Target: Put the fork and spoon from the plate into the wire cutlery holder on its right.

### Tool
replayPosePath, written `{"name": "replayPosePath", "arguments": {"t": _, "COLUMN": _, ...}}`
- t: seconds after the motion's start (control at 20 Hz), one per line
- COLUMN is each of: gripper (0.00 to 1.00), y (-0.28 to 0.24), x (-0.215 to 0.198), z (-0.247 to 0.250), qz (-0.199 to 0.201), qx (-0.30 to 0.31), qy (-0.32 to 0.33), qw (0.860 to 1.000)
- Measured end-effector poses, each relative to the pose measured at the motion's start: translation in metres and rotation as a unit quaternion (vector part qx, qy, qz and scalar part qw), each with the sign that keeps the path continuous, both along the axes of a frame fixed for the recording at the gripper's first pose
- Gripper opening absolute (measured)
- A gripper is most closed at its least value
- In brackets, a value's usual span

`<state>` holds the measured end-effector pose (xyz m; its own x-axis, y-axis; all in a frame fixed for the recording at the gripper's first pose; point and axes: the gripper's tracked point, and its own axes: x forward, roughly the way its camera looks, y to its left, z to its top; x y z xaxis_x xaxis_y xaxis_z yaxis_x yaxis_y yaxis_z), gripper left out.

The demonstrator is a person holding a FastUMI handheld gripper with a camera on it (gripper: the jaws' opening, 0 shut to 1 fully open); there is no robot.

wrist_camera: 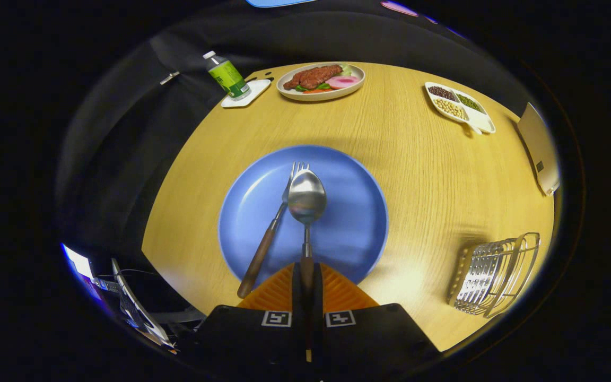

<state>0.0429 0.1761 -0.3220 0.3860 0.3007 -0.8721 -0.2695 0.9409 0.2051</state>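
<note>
Holding the spoon (pixel 306 212) by its wooden handle, my claw (pixel 307 284) has both fingers pressed together on it, the bowl pointing straight ahead over the blue plate (pixel 353 212); whether the bowl rests on the plate or hangs just above it I cannot tell; the fork (pixel 271 233) lies on the plate just left of the spoon, tines near the spoon's bowl, its wooden handle running back toward the near rim beside my left finger. I judge both pieces light and stiff, the metal ends slick, so the wooden handle is the place to grip, and a hold this far back may let the bowl droop or swing; to the right of the plate, well apart on the desk (pixel 422 159), lies the wire cutlery holder (pixel 494 276). Beyond the plate sit a dish of food (pixel 320 80), a bottle (pixel 226 76) on a white coaster, and a divided tray of beans (pixel 459 105).
</note>
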Motion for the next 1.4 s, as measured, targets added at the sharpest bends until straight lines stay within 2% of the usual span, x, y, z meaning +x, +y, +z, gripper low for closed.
{"name": "replayPosePath", "arguments": {"t": 0.25, "gripper": 0.09, "y": -0.033, "x": -0.027, "z": 0.051, "qz": 0.017, "qx": 0.033, "qy": -0.001, "qw": 0.999}}
{"name": "replayPosePath", "arguments": {"t": 0.4, "gripper": 0.06, "y": -0.07, "x": -0.037, "z": 0.08, "qz": 0.037, "qx": 0.016, "qy": -0.013, "qw": 0.999}}
{"name": "replayPosePath", "arguments": {"t": 0.6, "gripper": 0.06, "y": -0.127, "x": -0.053, "z": 0.106, "qz": 0.055, "qx": -0.019, "qy": 0.01, "qw": 0.998}}
{"name": "replayPosePath", "arguments": {"t": 1.0, "gripper": 0.06, "y": -0.228, "x": -0.068, "z": 0.111, "qz": 0.082, "qx": -0.11, "qy": 0.113, "qw": 0.984}}
{"name": "replayPosePath", "arguments": {"t": 1.4, "gripper": 0.06, "y": -0.251, "x": -0.06, "z": 0.092, "qz": 0.109, "qx": -0.146, "qy": 0.198, "qw": 0.963}}
